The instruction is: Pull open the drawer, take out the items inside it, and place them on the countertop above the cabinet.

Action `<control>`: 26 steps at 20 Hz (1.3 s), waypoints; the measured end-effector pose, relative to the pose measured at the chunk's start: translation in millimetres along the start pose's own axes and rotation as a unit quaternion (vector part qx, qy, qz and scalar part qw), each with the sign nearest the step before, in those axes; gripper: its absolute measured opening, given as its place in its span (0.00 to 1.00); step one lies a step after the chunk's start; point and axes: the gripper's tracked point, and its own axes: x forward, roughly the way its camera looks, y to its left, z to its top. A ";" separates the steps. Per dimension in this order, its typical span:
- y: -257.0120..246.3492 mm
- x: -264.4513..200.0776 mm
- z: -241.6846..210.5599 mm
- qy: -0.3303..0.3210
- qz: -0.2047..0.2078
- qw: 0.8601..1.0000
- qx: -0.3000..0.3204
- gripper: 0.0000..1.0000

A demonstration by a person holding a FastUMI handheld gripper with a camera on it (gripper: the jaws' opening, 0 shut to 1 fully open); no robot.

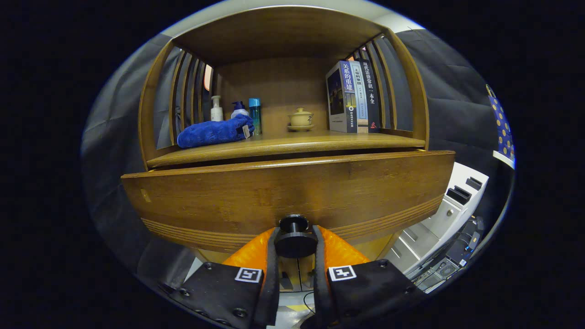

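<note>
The wooden drawer front [292, 192] spreads wide just ahead of my fingers, standing out a little from the cabinet. Its round black knob [295, 238] sits between my two fingers, and my gripper [295, 242] is shut on it, one finger pressing each side. Above the drawer lies the wooden countertop [292, 144]. A rolled blue towel [215, 131] rests on its left part. The inside of the drawer is hidden behind its front.
On the countertop stand a white pump bottle [216, 109], another pump bottle [239, 108], a teal bottle [255, 114], a lidded tea bowl [300, 119] and upright books [354, 98]. Slatted wooden sides enclose the shelf. A white cabinet [452, 205] stands lower right.
</note>
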 end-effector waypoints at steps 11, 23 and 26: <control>0.2 -7.8 -3.8 0.000 -0.009 1.000 0.005 0.31; -4.2 -60.3 -23.5 0.010 -0.002 1.000 -0.001 0.32; -6.4 -75.5 -32.4 0.020 0.001 1.000 0.002 0.32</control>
